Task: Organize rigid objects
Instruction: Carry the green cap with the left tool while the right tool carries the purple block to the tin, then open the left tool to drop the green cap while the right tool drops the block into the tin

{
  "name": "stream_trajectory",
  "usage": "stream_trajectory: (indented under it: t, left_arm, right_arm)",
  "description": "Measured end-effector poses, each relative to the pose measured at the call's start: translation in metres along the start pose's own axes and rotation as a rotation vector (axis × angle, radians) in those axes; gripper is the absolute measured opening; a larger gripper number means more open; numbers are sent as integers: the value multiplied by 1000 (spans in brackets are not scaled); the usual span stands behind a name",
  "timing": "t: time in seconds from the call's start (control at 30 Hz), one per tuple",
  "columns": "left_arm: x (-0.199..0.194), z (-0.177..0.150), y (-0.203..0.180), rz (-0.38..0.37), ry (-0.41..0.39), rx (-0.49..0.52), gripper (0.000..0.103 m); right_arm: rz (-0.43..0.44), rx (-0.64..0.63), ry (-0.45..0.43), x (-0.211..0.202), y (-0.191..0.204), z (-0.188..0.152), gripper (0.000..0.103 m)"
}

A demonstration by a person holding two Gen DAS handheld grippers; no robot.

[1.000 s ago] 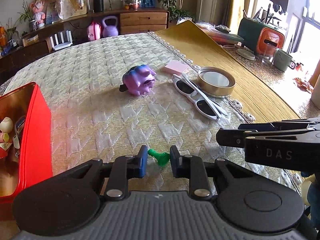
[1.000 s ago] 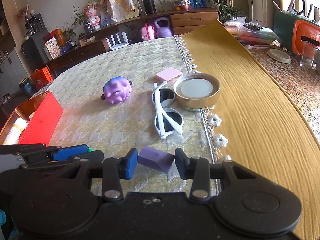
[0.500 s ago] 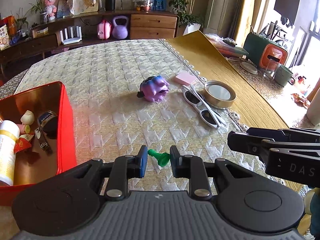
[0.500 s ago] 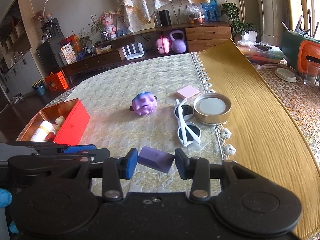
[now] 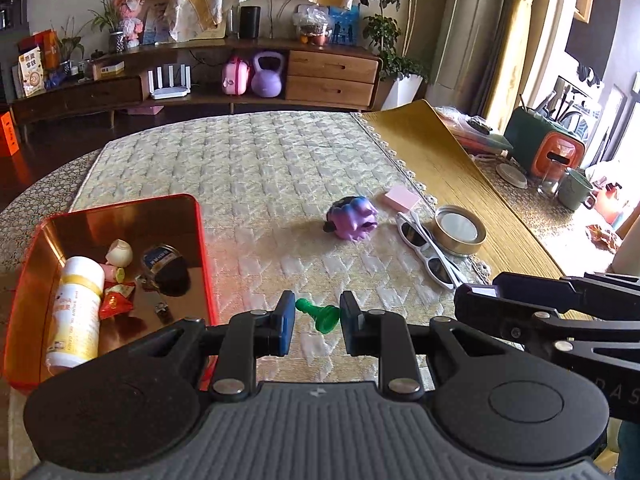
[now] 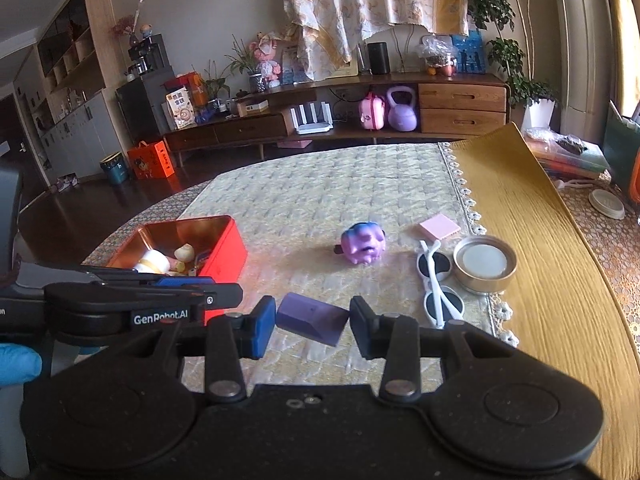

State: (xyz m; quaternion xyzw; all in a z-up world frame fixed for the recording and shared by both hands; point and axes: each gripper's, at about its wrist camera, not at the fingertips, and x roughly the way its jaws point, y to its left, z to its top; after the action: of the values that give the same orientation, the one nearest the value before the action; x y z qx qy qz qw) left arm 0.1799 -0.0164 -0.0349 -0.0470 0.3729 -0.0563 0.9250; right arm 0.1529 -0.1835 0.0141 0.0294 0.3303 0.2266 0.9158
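Observation:
My left gripper (image 5: 317, 316) is shut on a small green chess pawn (image 5: 320, 314), held above the quilted cloth. My right gripper (image 6: 313, 320) is shut on a purple block (image 6: 312, 319). A red tin box (image 5: 36, 248) lies at the left and holds a white bottle (image 5: 78, 312), a small can and other bits; it also shows in the right wrist view (image 6: 224, 254). A purple toy (image 5: 354, 220), white sunglasses (image 5: 432, 254), a pink pad (image 5: 402, 199) and a round tin lid (image 5: 460, 230) lie on the cloth ahead.
A yellow runner (image 5: 460, 168) covers the table's right side. A green and orange toaster-like box (image 5: 544, 146), a glass and a mug (image 5: 574, 190) stand far right. A wooden sideboard (image 5: 240, 76) lines the back wall.
Both grippers have risen and pulled back with their loads. The views now look down from higher, and the red box's inside has come fully into sight.

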Motion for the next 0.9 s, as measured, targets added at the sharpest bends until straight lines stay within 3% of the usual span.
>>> stream_trajectory:
  t: [0.53,0.9]
  left_arm:
    - [-19,27,85,118,-42,-68,24]
    - [11,57,138,145,-32,-106,24]
  right_arm:
    - [131,-153,16,36,88,27,40]
    - [137,-287,93,92,132,29,40]
